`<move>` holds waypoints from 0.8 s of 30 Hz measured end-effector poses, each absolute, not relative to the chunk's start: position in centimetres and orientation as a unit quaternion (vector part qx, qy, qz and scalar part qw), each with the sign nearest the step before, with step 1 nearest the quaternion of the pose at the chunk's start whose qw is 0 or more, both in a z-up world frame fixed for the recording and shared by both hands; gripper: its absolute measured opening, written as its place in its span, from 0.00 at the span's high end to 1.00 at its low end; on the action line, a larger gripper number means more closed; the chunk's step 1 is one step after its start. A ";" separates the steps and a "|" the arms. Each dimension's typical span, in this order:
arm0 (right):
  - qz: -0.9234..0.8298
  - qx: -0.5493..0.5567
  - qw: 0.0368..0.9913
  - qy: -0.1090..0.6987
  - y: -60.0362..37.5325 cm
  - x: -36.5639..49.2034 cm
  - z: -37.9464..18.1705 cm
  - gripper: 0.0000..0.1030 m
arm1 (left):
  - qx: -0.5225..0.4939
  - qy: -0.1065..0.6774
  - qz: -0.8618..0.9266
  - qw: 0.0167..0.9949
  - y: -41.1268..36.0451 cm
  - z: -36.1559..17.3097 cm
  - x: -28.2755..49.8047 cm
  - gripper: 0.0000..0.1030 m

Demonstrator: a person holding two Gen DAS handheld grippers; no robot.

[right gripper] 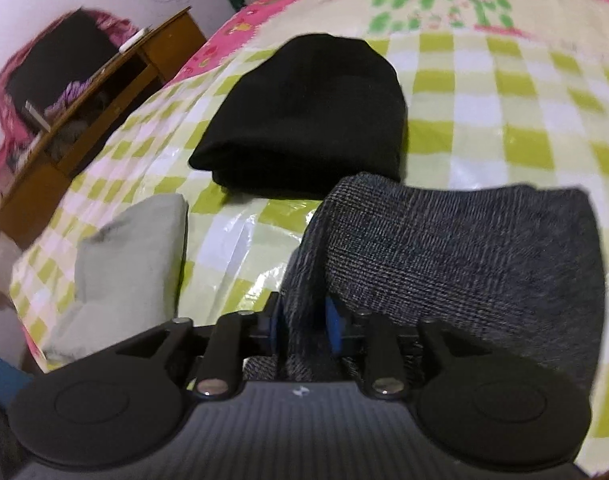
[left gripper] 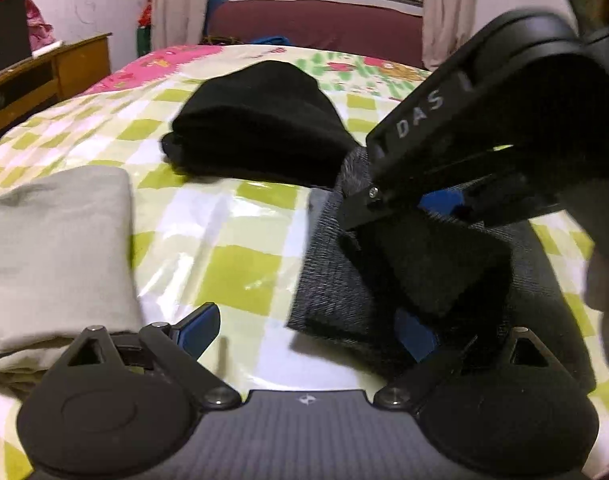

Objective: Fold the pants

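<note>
Dark grey knit pants [right gripper: 456, 248] lie folded on the checked bed cover, also in the left wrist view [left gripper: 328, 280]. My right gripper [right gripper: 304, 320] is shut on the near left edge of the grey pants, with cloth bunched between its blue pads. It shows from outside in the left wrist view [left gripper: 384, 208], pressed down on the pants. My left gripper [left gripper: 308, 332] is open and wide, its left finger [left gripper: 196, 326] over bare cover, its right finger against the pants' near edge.
Folded black pants [right gripper: 304, 120] lie behind the grey ones. Folded light grey-green pants [right gripper: 132, 256] lie at the left. A wooden desk [right gripper: 84, 120] stands left of the bed [right gripper: 504, 92]. A maroon sofa [left gripper: 316, 24] and a window are beyond the bed.
</note>
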State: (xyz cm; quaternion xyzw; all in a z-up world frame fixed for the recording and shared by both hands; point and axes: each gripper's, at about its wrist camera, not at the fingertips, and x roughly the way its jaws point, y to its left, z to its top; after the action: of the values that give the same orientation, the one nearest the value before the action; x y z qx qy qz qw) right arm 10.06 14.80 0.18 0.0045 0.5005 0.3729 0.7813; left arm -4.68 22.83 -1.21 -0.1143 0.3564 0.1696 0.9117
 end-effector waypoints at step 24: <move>0.396 0.022 0.803 0.444 9.5 13.6 1.6 0.65 | 0.074 0.308 0.178 0.932 19.3 0.4 -0.7 0.00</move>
State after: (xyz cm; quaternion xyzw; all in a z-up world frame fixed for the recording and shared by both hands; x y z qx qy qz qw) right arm 13.65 9.55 1.60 0.0218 0.4442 0.3960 0.8033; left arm -0.66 19.26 0.38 0.0744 0.3079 0.1776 0.9317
